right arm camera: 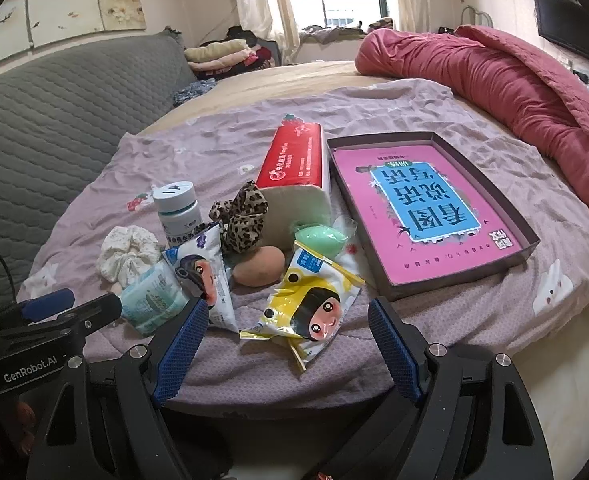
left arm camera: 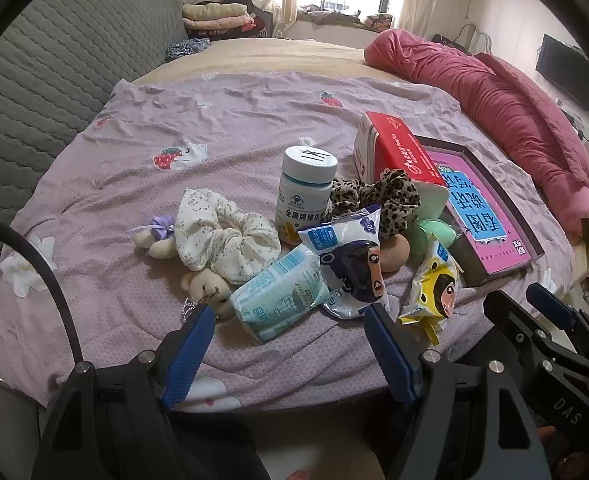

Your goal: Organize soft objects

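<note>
A pile of small things lies on the lilac bedsheet (left arm camera: 222,120). It holds a white floral scrunchie (left arm camera: 222,236), two little teddy bears (left arm camera: 208,288), a pale blue tissue pack (left arm camera: 278,296), a blue cartoon pouch (left arm camera: 350,264), a yellow cartoon pouch (right arm camera: 310,300), a leopard scrunchie (right arm camera: 242,216), a tan sponge (right arm camera: 258,266) and a green sponge (right arm camera: 318,236). My left gripper (left arm camera: 290,316) hovers open just short of the tissue pack. Over the yellow pouch, my right gripper (right arm camera: 288,308) stands open. Neither holds anything.
A white pill bottle (left arm camera: 306,188) and a red tissue box (right arm camera: 294,168) stand behind the pile. A shallow pink-lined box (right arm camera: 530,248) lies to the right. A rolled pink quilt (right arm camera: 494,80) runs along the far right, and a grey quilted headboard (left arm camera: 54,80) is at the left.
</note>
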